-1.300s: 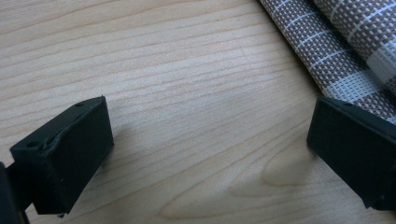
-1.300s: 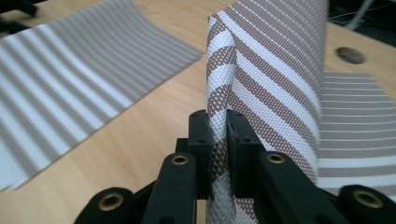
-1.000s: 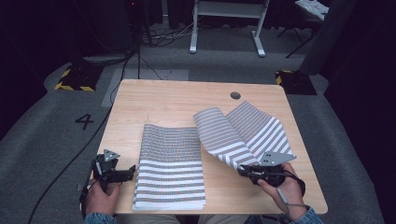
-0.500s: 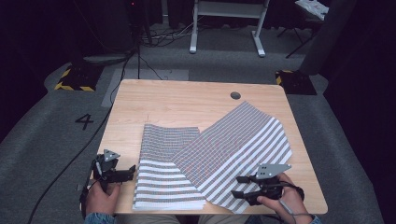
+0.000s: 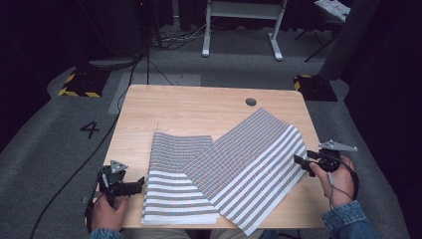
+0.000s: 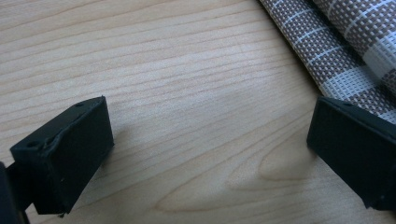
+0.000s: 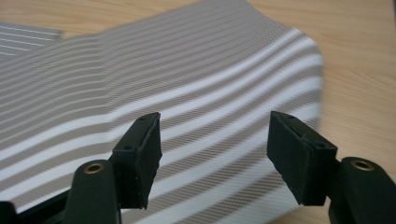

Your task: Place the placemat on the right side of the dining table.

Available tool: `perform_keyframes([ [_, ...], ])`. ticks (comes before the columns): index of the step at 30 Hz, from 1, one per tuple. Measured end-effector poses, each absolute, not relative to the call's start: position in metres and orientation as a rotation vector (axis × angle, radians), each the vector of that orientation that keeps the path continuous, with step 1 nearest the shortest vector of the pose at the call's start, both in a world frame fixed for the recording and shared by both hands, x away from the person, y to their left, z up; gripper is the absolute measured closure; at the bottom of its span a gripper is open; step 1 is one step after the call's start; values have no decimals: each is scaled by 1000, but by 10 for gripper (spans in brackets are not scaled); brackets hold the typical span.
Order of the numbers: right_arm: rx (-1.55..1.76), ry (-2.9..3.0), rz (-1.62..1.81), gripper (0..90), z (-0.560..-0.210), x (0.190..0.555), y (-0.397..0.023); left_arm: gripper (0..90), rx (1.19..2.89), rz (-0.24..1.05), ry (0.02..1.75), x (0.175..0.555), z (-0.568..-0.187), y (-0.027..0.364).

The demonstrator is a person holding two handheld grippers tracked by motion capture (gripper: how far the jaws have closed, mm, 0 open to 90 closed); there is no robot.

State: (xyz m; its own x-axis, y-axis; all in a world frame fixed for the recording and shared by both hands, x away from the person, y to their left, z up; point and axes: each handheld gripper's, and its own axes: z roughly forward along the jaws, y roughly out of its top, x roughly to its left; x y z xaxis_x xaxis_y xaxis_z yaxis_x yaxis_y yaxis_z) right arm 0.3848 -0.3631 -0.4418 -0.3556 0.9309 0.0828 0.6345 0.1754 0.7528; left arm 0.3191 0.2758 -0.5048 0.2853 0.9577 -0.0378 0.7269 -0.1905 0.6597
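Two woven placemats, striped brown-grey and white, flat on the light wooden table (image 5: 189, 107). Upper placemat (image 5: 249, 167) set at a slant, overlapping the right part of the lower placemat (image 5: 171, 186), which lies square to the near edge. Fine mesh weave with white cross lines visible up close in the left gripper view.

Lower placemat's left edge (image 6: 336, 56) just beyond the far-right finger of the left gripper (image 6: 205, 154), near but apart from it; bare wood between the two fingers. Upper placemat (image 7: 187, 93) straight ahead of the right gripper (image 7: 212, 154), its rounded corner lifted a little off the wood past the right finger, stripes running under and beyond both fingers.

Left gripper (image 5: 130, 185) held low at the table's near left corner, fingers spread wide, gripping nothing. Right gripper (image 5: 301, 164) at the upper placemat's right edge, fingers spread apart, clasping nothing; contact with the mat cannot be told.
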Motion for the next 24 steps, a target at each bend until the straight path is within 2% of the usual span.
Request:
perform_keyframes([
  [7,1609,2014,865,334,-465,404,-385,4,1987,523,1503,319,-505,276],
  [14,1710,2023,839,300,-482,415,-386,4,1990,520,1500,319,-505,276],
  [15,1716,2034,838,372,-484,416,-384,4,1990,520,1500,320,-505,276],
  [16,1685,2072,835,564,-482,416,-381,4,1991,520,1500,320,-505,276],
  [17,1685,2072,835,564,-482,416,-381,3,1991,520,1500,320,-505,276],
  [18,1621,2117,802,715,-477,416,-376,4,1990,520,1501,319,-505,276],
  [19,1621,2117,802,715,-477,416,-376,4,1990,520,1501,319,-505,276],
  [21,1516,2137,794,834,-462,414,-368,4,1990,520,1501,320,-505,276],
  [24,1422,2133,775,850,-448,413,-361,4,1990,521,1501,320,-505,276],
])
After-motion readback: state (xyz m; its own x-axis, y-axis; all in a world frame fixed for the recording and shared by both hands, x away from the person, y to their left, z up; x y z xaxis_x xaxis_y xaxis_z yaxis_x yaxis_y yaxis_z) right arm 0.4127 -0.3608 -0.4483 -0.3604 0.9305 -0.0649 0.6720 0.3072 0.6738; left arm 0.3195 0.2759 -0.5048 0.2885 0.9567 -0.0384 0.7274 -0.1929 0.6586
